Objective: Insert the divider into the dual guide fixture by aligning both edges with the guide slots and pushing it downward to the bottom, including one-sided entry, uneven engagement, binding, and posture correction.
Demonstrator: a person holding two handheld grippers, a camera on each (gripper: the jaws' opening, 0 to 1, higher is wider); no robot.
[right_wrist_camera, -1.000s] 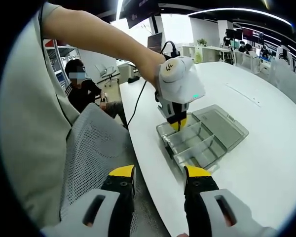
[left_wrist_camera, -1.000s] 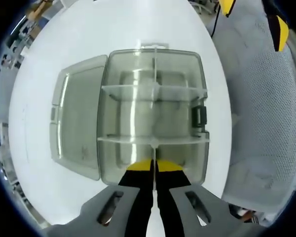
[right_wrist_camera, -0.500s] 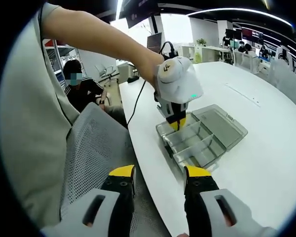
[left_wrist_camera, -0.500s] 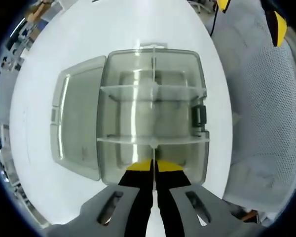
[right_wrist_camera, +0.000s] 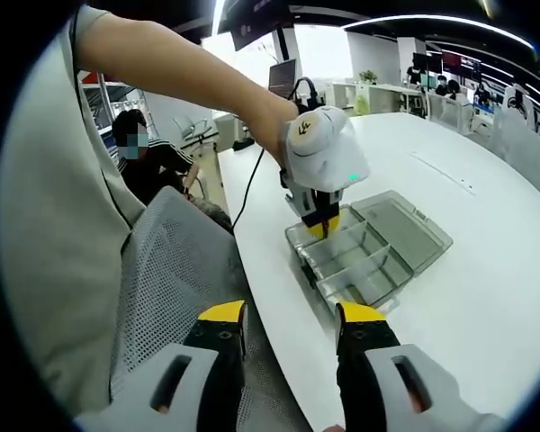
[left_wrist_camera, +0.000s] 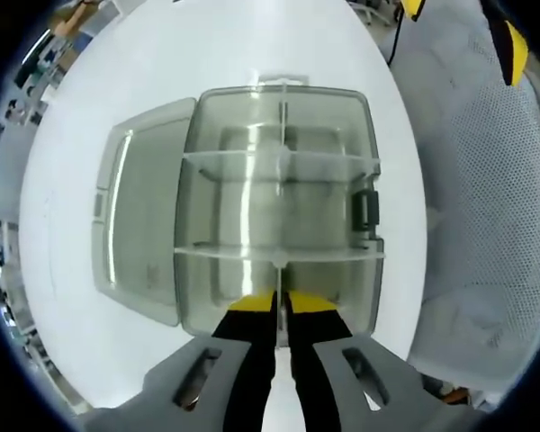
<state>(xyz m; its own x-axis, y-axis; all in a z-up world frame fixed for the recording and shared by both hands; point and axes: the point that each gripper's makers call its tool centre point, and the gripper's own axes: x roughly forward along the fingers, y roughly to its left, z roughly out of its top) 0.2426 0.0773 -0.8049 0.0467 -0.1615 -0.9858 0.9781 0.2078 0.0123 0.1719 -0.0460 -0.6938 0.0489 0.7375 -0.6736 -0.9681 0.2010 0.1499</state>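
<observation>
Left gripper (left_wrist_camera: 276,304): jaws together, we judge clamped on the near end of the divider (left_wrist_camera: 281,171).
Divider: thin, clear, upright in the box (left_wrist_camera: 218,108); its long axis runs straight away from our jaws, across two cross walls.
Right gripper (right_wrist_camera: 288,335): jaws apart, holding nothing, well back from the box (right_wrist_camera: 360,256), over a mesh chair (right_wrist_camera: 175,270).
Nearer hand: ours on the left; it bears down from above.
Next: we judge a level downward push; tilt would bind.
Lid (left_wrist_camera: 135,216): open, flat beside the box.
</observation>
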